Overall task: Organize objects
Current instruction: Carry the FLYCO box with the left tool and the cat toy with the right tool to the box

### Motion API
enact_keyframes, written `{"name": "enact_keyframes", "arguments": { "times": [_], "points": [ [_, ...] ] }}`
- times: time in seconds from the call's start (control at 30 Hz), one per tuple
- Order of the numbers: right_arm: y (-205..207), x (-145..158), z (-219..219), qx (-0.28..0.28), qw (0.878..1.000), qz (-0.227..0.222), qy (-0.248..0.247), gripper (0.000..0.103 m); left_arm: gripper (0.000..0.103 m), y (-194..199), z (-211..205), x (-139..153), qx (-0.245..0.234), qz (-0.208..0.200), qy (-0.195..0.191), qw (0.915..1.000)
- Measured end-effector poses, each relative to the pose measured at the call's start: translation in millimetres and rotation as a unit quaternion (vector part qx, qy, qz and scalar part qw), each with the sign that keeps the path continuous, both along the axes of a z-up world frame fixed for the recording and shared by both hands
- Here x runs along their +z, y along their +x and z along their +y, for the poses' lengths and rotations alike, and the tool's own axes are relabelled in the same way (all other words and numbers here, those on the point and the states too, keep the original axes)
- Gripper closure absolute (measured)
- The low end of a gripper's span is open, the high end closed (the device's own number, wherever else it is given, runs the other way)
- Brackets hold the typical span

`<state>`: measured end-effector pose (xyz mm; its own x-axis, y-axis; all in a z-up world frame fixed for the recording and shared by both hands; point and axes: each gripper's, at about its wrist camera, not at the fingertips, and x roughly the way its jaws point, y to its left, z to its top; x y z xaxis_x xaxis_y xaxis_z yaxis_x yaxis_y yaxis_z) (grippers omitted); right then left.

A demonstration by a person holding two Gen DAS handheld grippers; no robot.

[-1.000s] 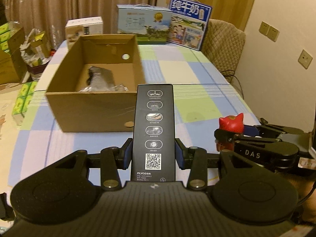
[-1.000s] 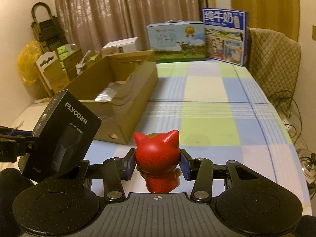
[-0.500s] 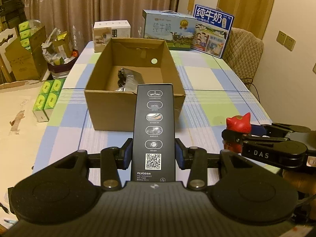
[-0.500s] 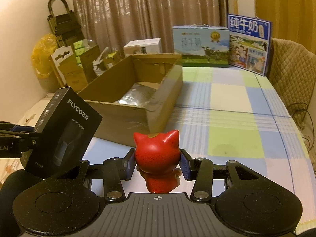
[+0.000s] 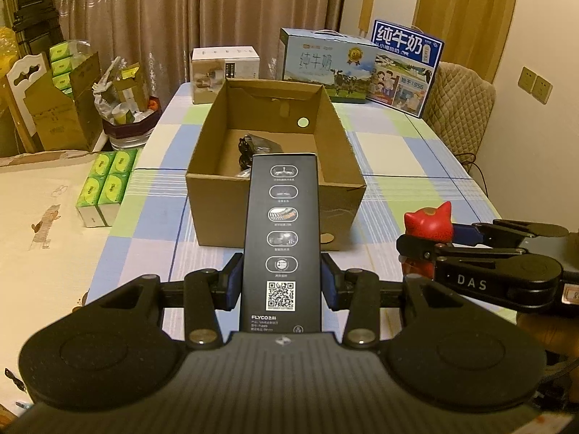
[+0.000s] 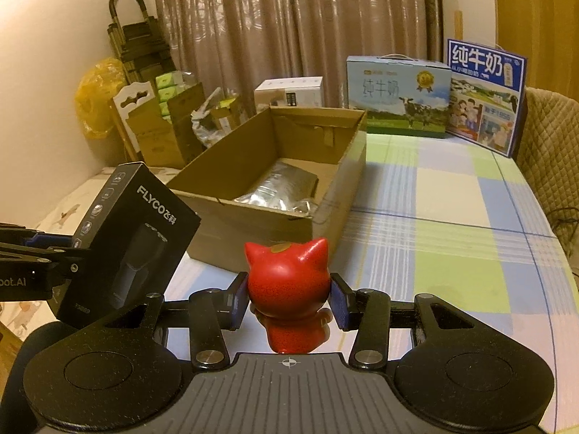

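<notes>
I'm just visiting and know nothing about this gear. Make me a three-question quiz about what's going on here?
1. True or false: the left gripper holds a black box.
2. What does the right gripper hold? A) milk carton B) red cat figurine C) tissue pack
3. Fill in: a silvery bag lies inside the open ____ box.

Key: 1 true; 2 B; 3 cardboard.

Checked tablecloth [image 5: 405, 152] in blue, green and white squares. At 12 o'clock on the far edge: white carton [image 5: 225, 74], milk case with cow print [image 5: 327, 65], blue milk box [image 5: 405, 67] leaning upright. Quilted chair [image 5: 459, 108] at 2 o'clock. Green tissue packs [image 5: 105, 188] at 9 o'clock, off the table. Brown curtain [image 6: 289, 29] behind. Yellow bag [image 6: 94, 97] at 10 o'clock.
</notes>
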<state>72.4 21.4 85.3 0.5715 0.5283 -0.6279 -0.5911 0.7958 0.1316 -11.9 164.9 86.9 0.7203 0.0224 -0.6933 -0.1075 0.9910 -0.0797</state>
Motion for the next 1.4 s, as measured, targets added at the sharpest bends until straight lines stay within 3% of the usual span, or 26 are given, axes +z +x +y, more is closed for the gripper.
{"name": "enact_keyframes", "arguments": {
  "times": [0.9,1.4],
  "points": [
    [9,10,20,0.015,1.0,-0.014,0.002,0.06,0.065,0,12,10,0.005,-0.012,0.004,0.9999],
    [26,32,26,0.021,0.999,-0.035,0.001,0.06,0.065,12,22,27,-0.002,-0.025,0.021,0.9995]
  ]
}}
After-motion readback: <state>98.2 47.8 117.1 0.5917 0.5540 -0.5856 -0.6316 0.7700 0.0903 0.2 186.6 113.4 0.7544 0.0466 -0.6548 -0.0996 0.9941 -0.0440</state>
